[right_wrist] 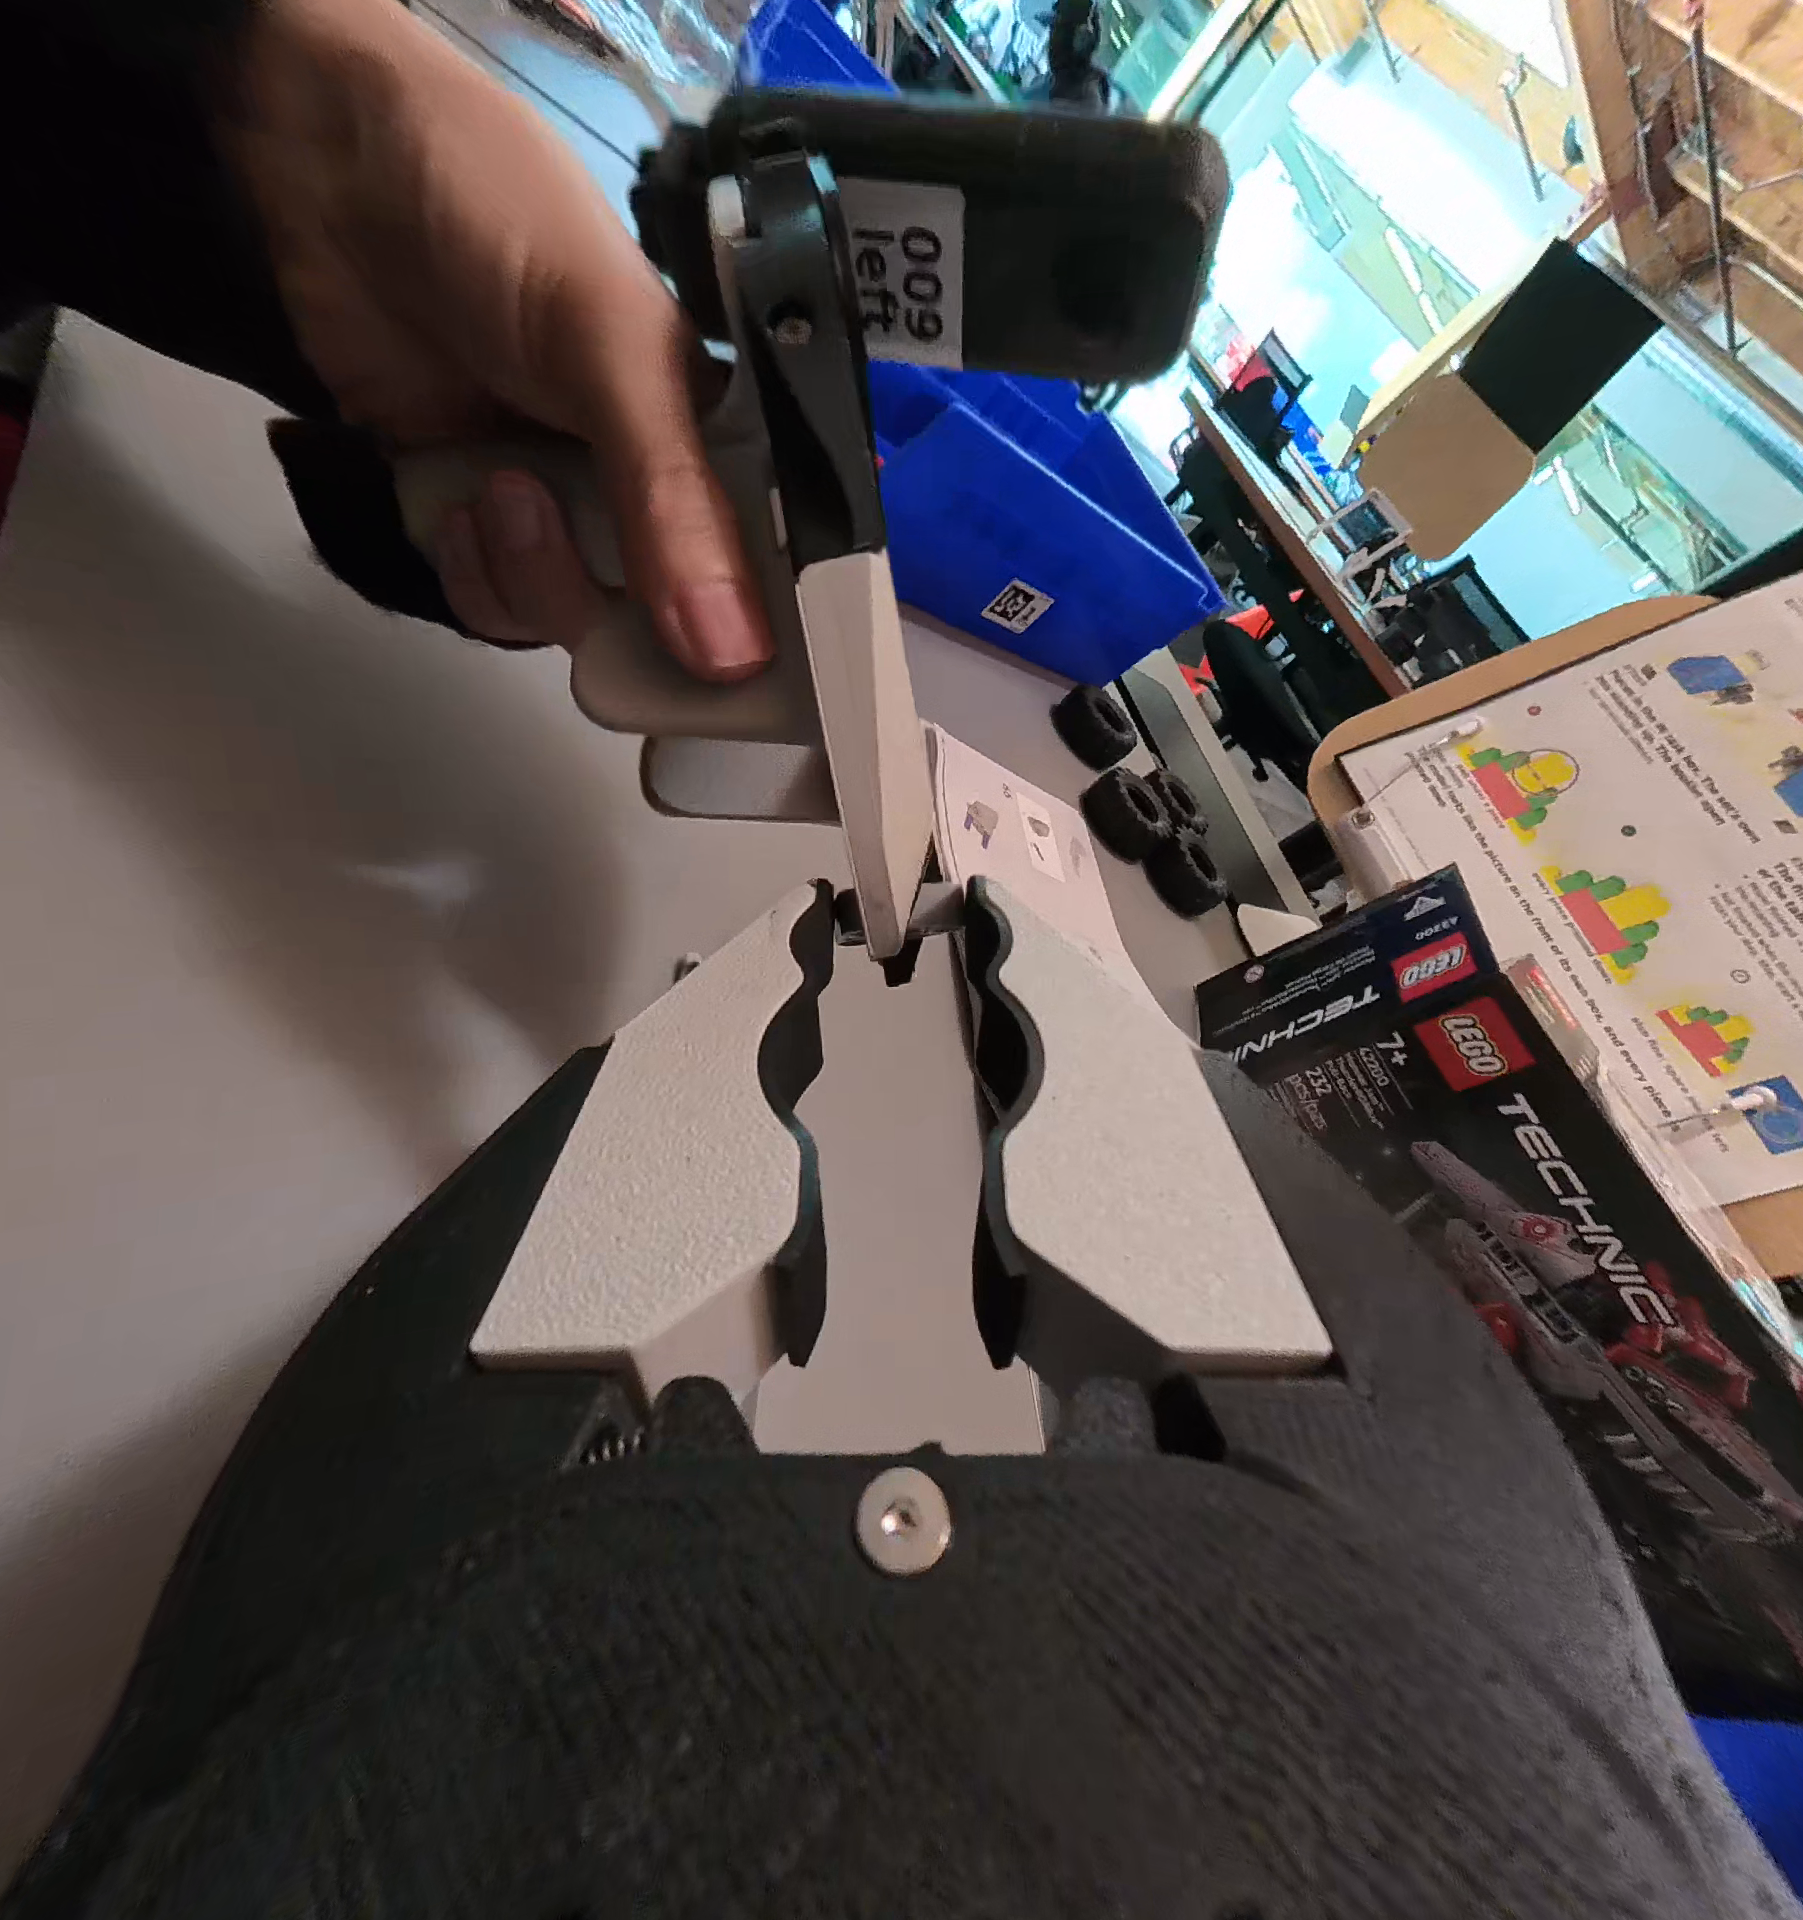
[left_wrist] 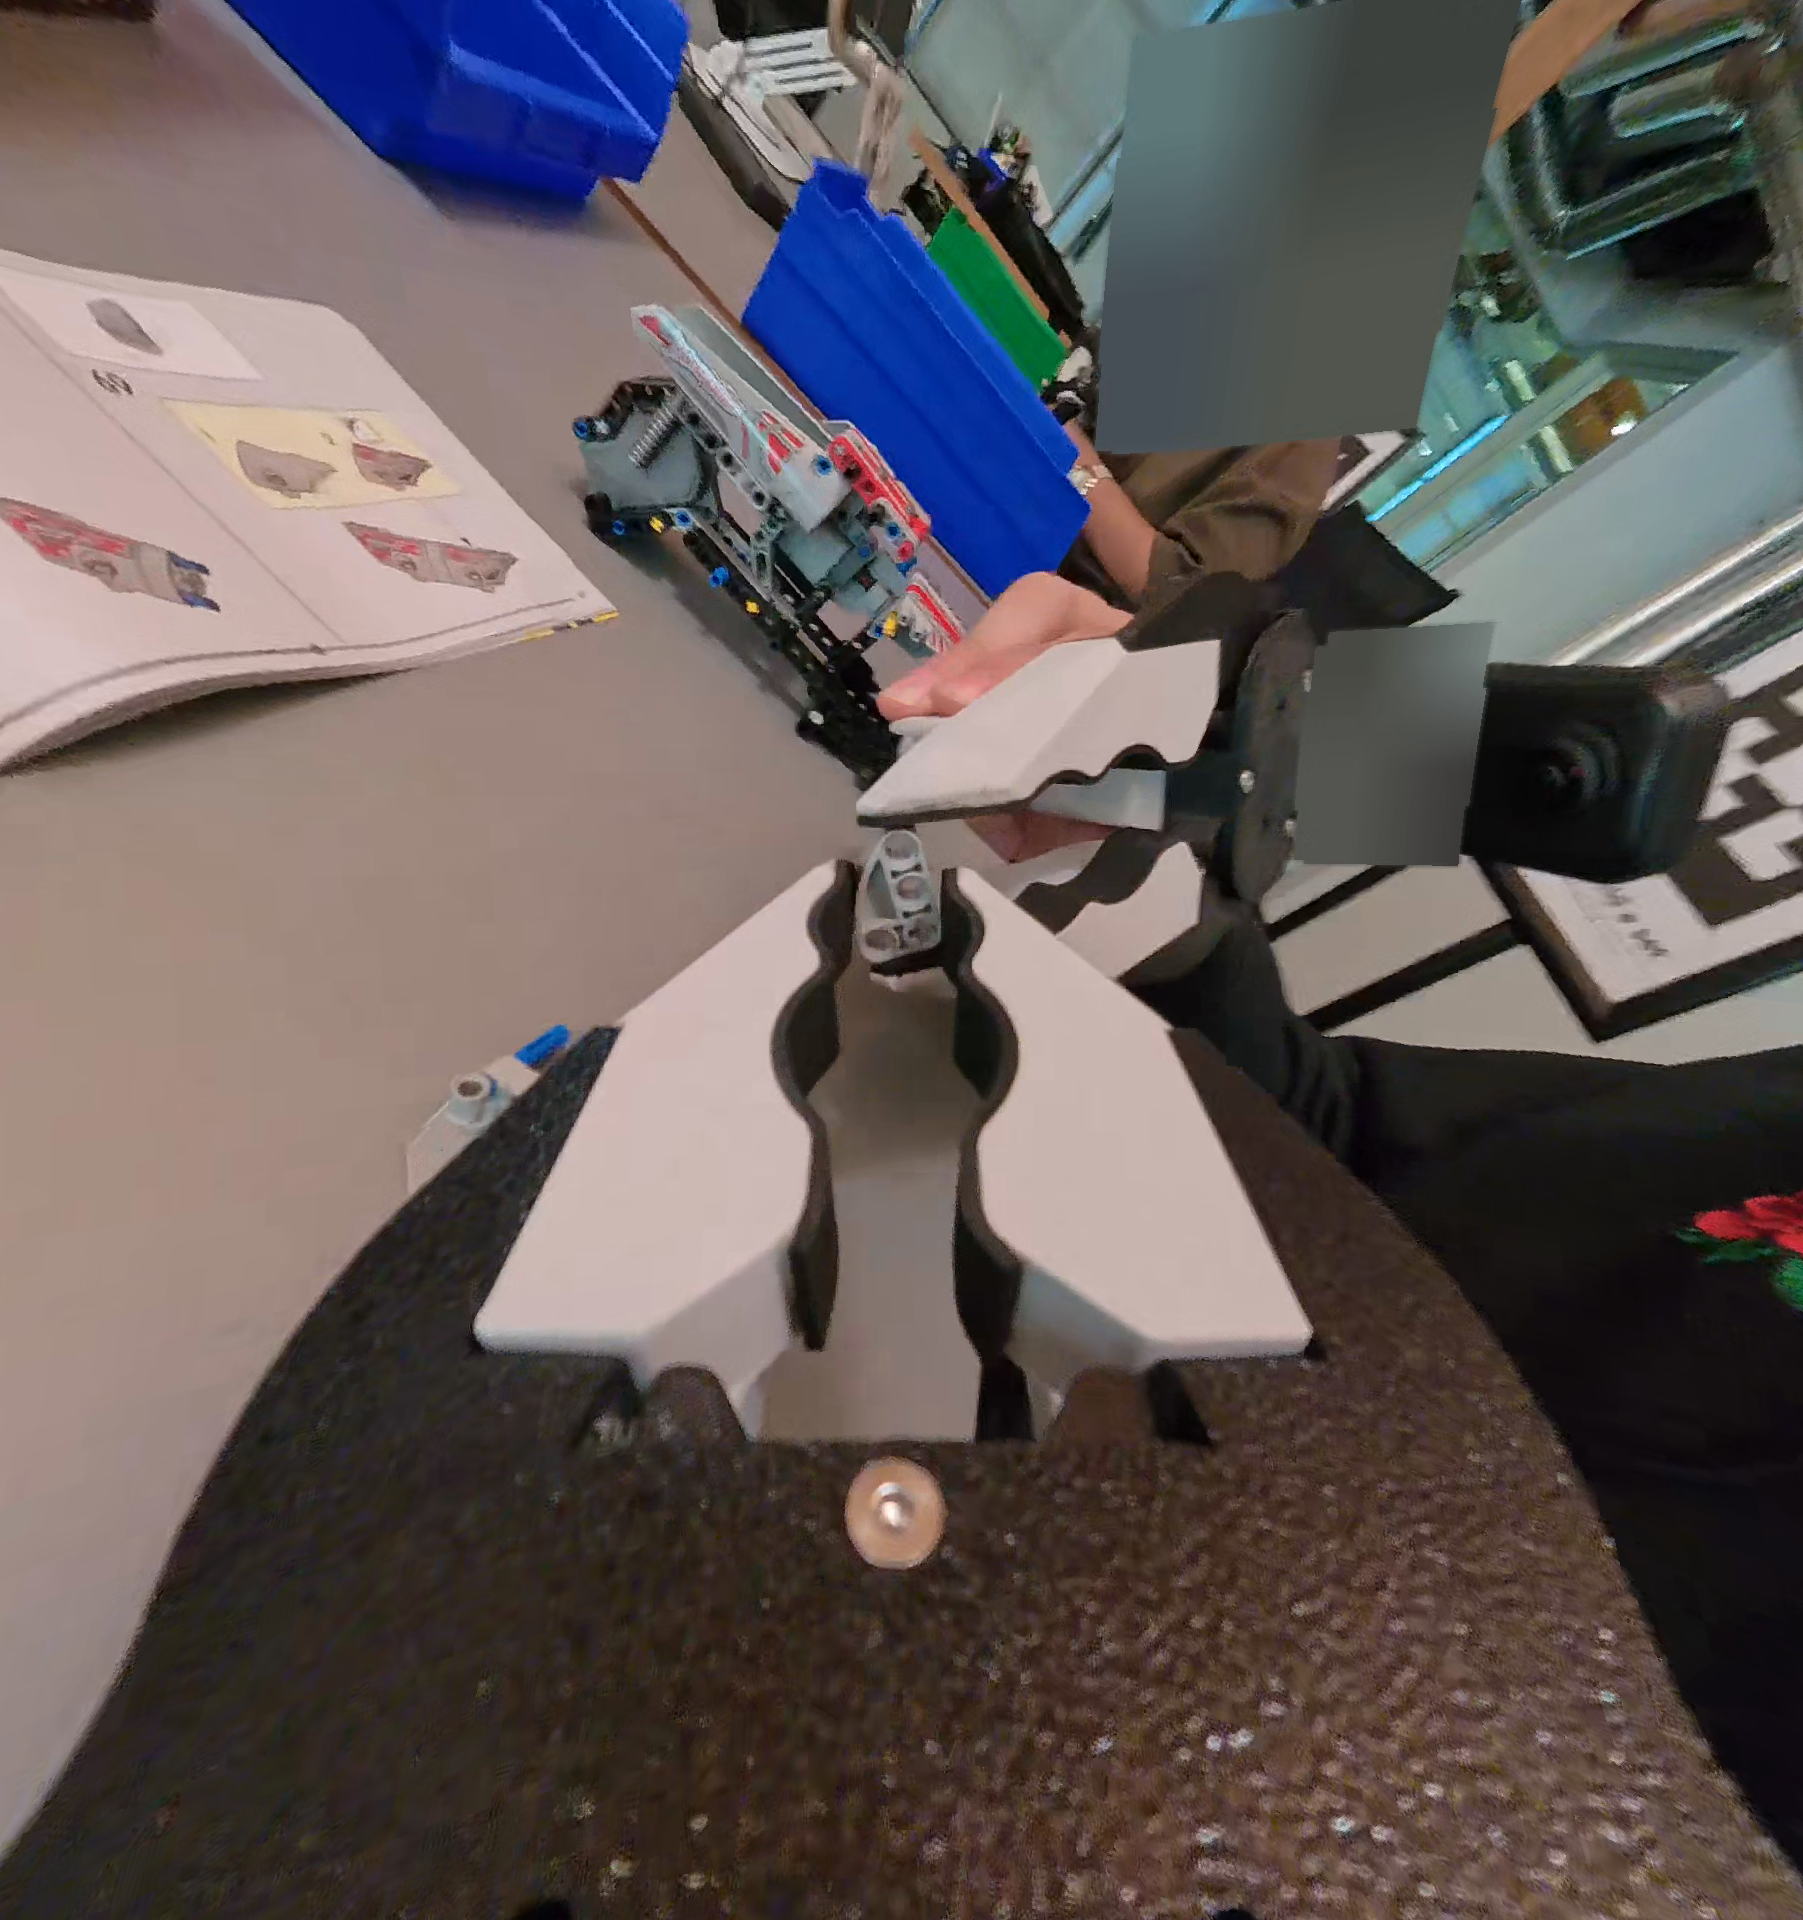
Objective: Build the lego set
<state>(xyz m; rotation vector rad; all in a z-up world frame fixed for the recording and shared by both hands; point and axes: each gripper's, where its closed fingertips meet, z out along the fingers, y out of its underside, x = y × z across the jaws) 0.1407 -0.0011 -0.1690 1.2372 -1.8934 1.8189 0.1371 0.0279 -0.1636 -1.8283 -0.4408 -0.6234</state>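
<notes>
We see the left gripper [left_wrist: 899, 914] closed narrow on a small grey lego connector piece [left_wrist: 899, 902], pinched at the fingertips and held above the tabletop [left_wrist: 253, 935]. The piece's long axis runs roughly along the fingers, pointing away from the camera toward the right gripper [left_wrist: 881, 816] (round pin holes face the camera). The right gripper's tips sit just above the far end of the piece; we cannot tell if they touch.

In the right wrist view the right gripper [right_wrist: 902, 925] is also narrow, tips closed around the left gripper's finger [right_wrist: 876, 790] and something small and grey between them; what exactly it clamps we cannot tell. A hand [right_wrist: 502, 416] holds the left gripper's handle.

Just left of the left gripper, near the tabletop's near edge, lie a small grey part with a blue pin [left_wrist: 481, 1091]. Further out, mid-tabletop, sits the partly built lego model [left_wrist: 762, 499] (grey, red, black), long axis running diagonally from far-left to near-right. An open instruction booklet [left_wrist: 201, 499] lies toward the left edge. Blue bins [left_wrist: 897, 353] stand behind the model at the far edge. In the right view, black tyres [right_wrist: 1146, 810] and the lego box [right_wrist: 1499, 1122] sit at the right.
</notes>
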